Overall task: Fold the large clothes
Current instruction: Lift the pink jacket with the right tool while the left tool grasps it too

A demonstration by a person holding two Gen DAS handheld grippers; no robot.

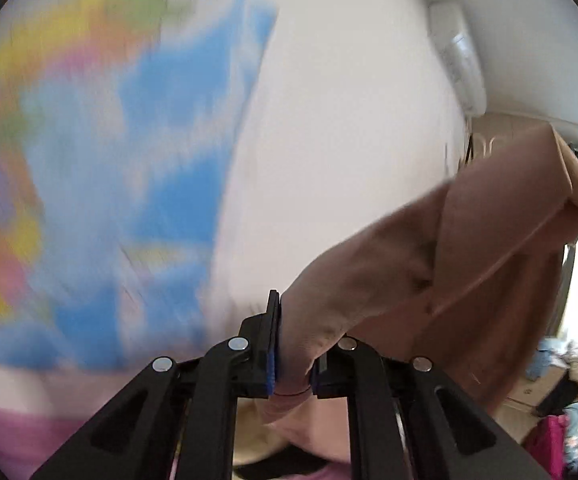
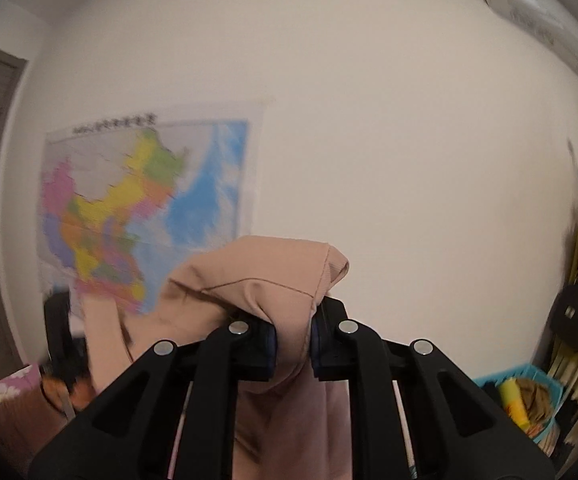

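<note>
A large pinkish-beige garment (image 1: 469, 240) hangs in the air, stretched between both grippers. My left gripper (image 1: 295, 364) is shut on one bunched edge of it, and the cloth runs up and to the right from there. My right gripper (image 2: 292, 344) is shut on another bunched part of the garment (image 2: 257, 276), which bulges above the jaws and hangs down below and to the left. Both grippers point up at the white wall, well off any surface.
A coloured wall map (image 2: 141, 208) hangs on the white wall, blurred in the left wrist view (image 1: 129, 140). An air conditioner (image 1: 457, 60) is mounted high on the right. A blue basket (image 2: 525, 396) with items stands low right, and clutter (image 1: 557, 400) lies on the floor.
</note>
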